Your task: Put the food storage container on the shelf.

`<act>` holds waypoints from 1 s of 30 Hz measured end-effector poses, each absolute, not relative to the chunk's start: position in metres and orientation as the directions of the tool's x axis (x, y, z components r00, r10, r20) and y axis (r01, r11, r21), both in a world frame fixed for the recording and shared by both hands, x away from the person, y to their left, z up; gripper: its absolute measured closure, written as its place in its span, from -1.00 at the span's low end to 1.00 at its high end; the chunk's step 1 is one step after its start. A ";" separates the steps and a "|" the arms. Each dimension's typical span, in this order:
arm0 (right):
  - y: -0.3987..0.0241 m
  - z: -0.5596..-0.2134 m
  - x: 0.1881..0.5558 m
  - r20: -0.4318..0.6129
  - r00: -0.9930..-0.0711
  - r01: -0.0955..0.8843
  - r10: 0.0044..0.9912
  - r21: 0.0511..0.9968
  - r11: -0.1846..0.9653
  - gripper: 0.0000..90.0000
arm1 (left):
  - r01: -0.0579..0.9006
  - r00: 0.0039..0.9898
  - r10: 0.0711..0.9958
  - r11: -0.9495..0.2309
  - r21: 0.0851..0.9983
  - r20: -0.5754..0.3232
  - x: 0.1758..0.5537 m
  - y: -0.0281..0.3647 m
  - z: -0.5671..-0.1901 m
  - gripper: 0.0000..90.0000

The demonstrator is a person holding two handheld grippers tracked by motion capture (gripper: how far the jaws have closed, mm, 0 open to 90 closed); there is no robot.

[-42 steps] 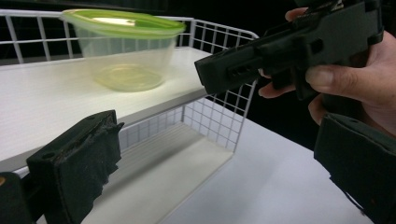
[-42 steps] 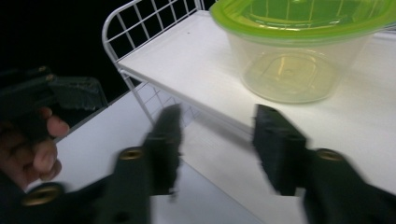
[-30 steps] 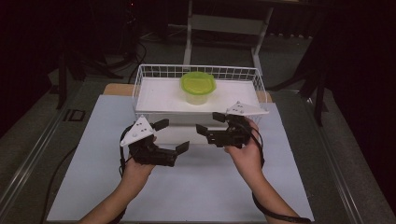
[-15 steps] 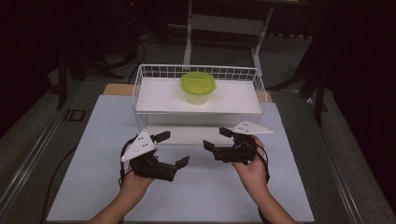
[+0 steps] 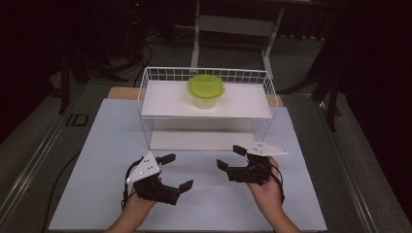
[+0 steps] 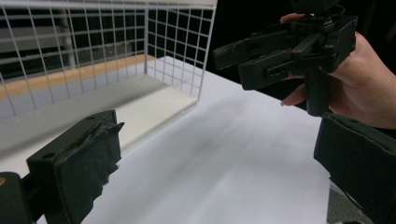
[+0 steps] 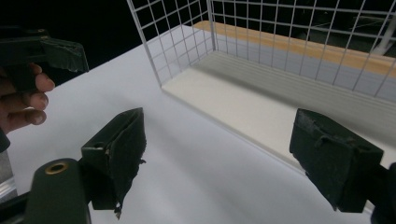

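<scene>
1. Table (image 5: 111,126), one, covered by a white sheet, with two grippers held low over its near part and one wire rack standing toward its far side.
2. Left gripper (image 5: 176,171), one, held in the person's left hand (image 5: 138,206) at the near left; its two black jaws are spread wide with nothing between them, and a grey three-cornered plate sits on top.
3. In the left gripper view the two jaws stand far apart over bare white sheet, with the rack's mesh corner ahead at the left and the other gripper farther off at the upper right.
4. Wire rack (image 5: 145,104), one, white, with two levels: a lower white board on the table and an upper shelf with a mesh rim.
5. Container (image 5: 206,90), one, translucent with a green lid, stands upright on the upper shelf near its middle, well apart from both grippers.
6. Right gripper (image 5: 231,157), one, held in the right hand (image 5: 265,191) at the near right, just before the rack's front; its two jaws are likewise released and empty.
</scene>
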State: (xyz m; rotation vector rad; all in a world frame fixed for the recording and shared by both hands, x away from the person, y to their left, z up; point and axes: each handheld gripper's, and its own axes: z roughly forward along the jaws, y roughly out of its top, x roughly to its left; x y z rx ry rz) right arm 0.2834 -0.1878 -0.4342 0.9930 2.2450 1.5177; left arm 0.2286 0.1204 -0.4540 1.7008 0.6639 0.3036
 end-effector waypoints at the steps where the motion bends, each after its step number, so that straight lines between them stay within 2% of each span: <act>1: -0.189 -0.436 0.282 0.157 -0.736 0.394 0.659 0.891 0.227 -0.59 | 0.267 0.801 0.578 -0.115 0.957 -0.154 0.227 0.121 -0.456 -0.97; 8: -0.196 -0.456 0.271 0.158 -0.740 0.414 0.654 0.874 0.256 -0.59 | 0.283 0.807 0.571 -0.147 0.948 -0.152 0.222 0.122 -0.471 -0.97; 22: -0.205 -0.469 0.247 0.032 -0.755 0.318 0.655 0.891 0.323 -0.62 | 0.309 0.807 0.567 -0.164 0.937 -0.167 0.216 0.122 -0.490 -0.97; 30: -0.207 -0.474 0.246 0.031 -0.753 0.322 0.657 0.888 0.328 -0.63 | 0.291 0.811 0.564 -0.157 0.944 -0.157 0.213 0.126 -0.490 -0.97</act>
